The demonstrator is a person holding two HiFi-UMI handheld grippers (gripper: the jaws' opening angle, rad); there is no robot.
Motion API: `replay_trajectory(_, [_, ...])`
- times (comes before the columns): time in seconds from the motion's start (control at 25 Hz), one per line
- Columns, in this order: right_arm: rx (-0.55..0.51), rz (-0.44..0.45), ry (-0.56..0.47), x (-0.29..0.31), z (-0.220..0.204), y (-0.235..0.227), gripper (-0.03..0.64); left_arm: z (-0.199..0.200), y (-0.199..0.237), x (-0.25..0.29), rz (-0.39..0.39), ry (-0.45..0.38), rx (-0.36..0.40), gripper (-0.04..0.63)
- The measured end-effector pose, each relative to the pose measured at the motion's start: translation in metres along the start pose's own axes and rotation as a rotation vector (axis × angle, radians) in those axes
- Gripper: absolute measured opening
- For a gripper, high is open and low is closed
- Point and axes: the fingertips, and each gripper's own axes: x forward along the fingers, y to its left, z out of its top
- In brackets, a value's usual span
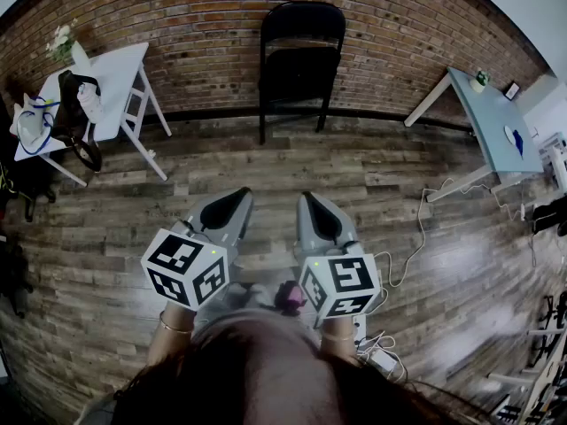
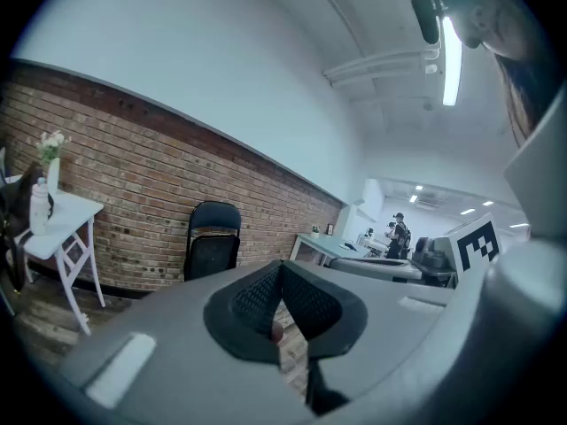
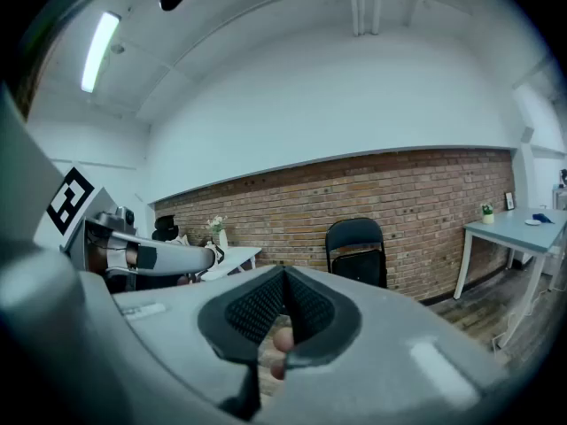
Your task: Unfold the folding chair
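The black metal-framed folding chair [image 1: 301, 60] stands folded flat and upright against the red brick wall [image 1: 177, 51], on the wooden plank floor [image 1: 266, 158] between a white bench [image 1: 115, 78] at the left and a pale blue bench [image 1: 492, 122] at the right, well apart from the person. The left gripper [image 1: 232, 204] and the right gripper [image 1: 312, 206] are held side by side low in front of the body, each pointing toward the chair. Both have their jaws fully together with nothing between the pads. The chair looks stiff and fairly heavy for such narrow jaws. Its painted tube frame is probably smooth enough to slip under a light pinch, and the seat panel should swing on its hinges once pulled. A sound hold would likely be the curved top rail of the backrest with one gripper, to steady the frame. The other would take the front edge of the seat and draw it down and away from the back. Since it only leans on the wall, it may slide or tip if tugged one-sided.
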Motion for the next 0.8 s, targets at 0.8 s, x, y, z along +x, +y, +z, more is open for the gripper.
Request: replay_trajectory(0.8, [-0.001, 0.058, 0.034, 0.02, -0.008, -0.042, -0.005, -0.006, 0.0, 0.037, 0.054, -0.012, -0.053, 0.001])
